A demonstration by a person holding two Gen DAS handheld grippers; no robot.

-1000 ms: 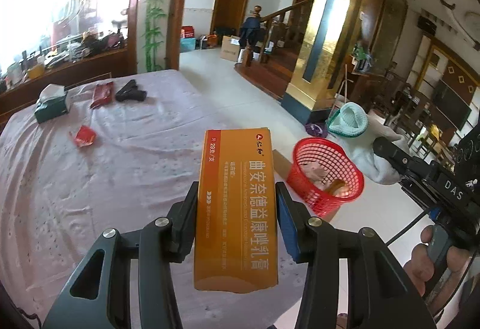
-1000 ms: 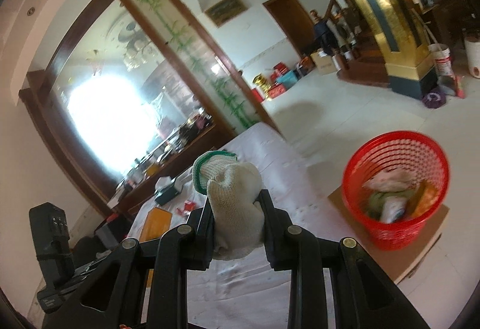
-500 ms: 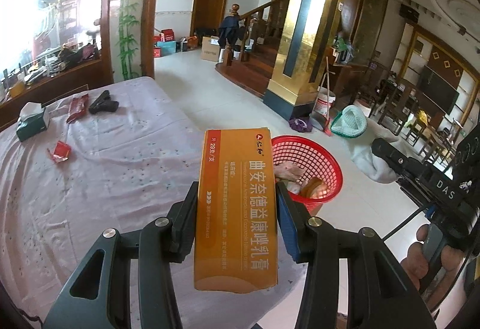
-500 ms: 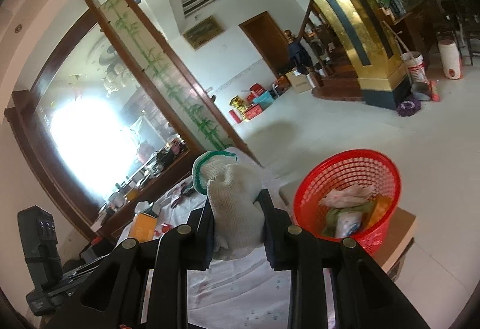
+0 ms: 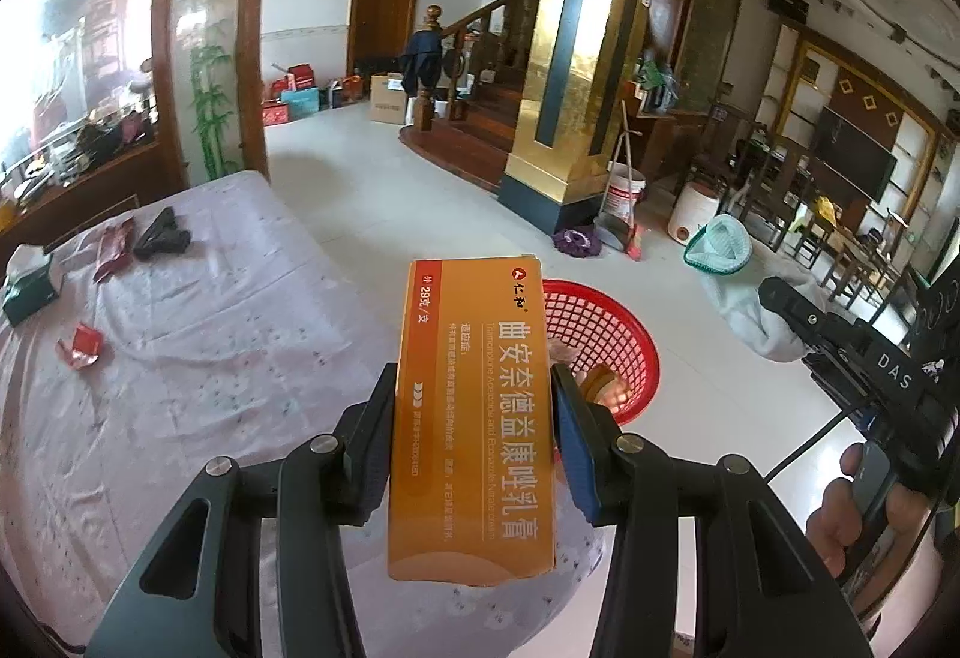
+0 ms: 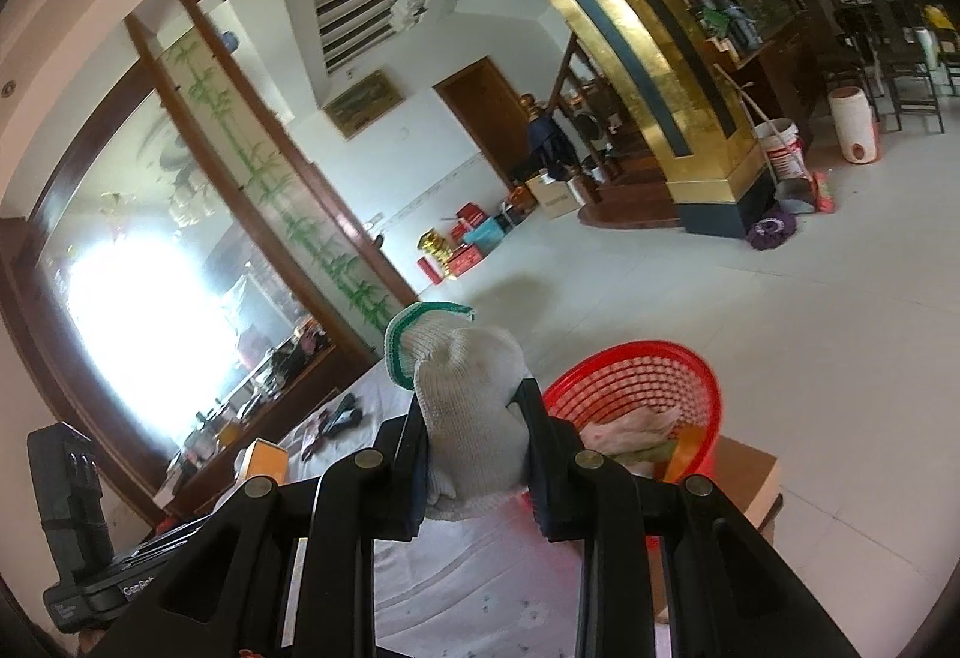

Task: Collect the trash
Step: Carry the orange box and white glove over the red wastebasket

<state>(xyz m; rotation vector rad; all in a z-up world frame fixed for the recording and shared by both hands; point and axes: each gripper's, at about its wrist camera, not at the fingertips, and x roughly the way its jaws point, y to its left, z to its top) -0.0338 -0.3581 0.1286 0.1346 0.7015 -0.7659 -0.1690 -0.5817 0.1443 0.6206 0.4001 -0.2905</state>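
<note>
The left gripper [image 5: 474,436] squeezes the box [image 5: 471,418] and the right gripper [image 6: 474,454] squeezes the glove [image 6: 471,418] near the basket [image 6: 660,370], so letting go early could drop them outside.

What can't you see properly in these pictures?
- Left wrist view: the orange box hides part of the red basket.
- Right wrist view: the white glove and fingers cover the basket's near side.
- The box's small print is unreadable.
</note>
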